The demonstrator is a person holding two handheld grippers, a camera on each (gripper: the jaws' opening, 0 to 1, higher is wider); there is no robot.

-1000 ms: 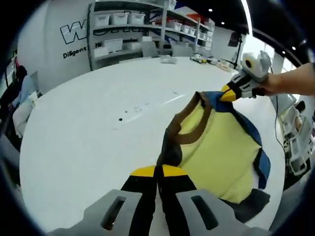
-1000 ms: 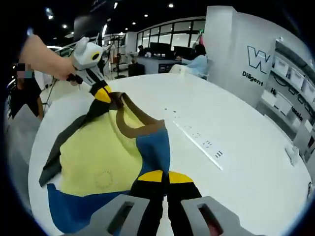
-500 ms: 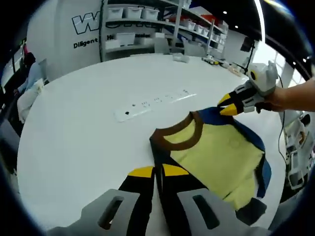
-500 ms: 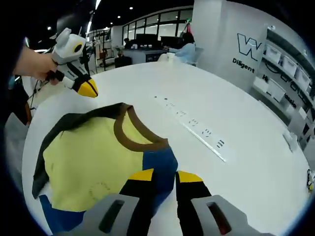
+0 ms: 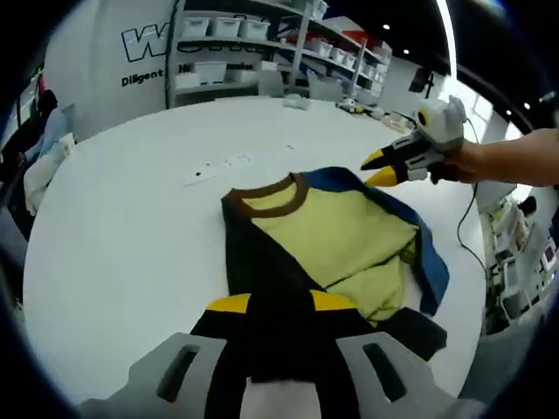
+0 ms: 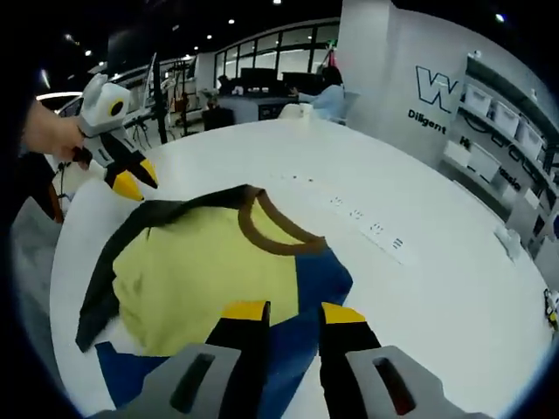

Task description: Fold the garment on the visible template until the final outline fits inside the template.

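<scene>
Left gripper view: The left gripper [image 5: 281,301] rose from the bottom edge with its yellow-tipped black jaws spread wide, nothing between them. Beyond the tips the shirt [image 5: 327,240] lay flat on the round white table [image 5: 122,227]. The shirt was soft cloth with a yellow front, a brown ribbed collar [image 5: 266,196], a black panel on the near side and a blue sleeve on the far side; its lower yellow edge was rumpled into folds. The right gripper [image 5: 397,161] hung above the table past the blue sleeve, its two yellow tips apart and clear of the cloth, held in a hand [image 5: 502,161]. This view also showed metal shelving with white bins [image 5: 262,39] against the wall and a white strip with dark marks [image 5: 214,166] on the table beyond the collar.

Right gripper view: The right gripper [image 6: 293,314] stood with its jaws apart over the blue part of the shirt [image 6: 210,262], gripping nothing. The left gripper [image 6: 131,175], held in a hand [image 6: 48,135], hovered off the black shoulder with its tips open. This view showed the white strip [image 6: 367,229] lengthwise, and a seated person [image 6: 330,92] at desks behind the table.

Change from one second earlier: both grippers had then been clamped on the shirt's shoulders, holding the collar end raised. Both had since released, and the shirt lay spread on the table.
</scene>
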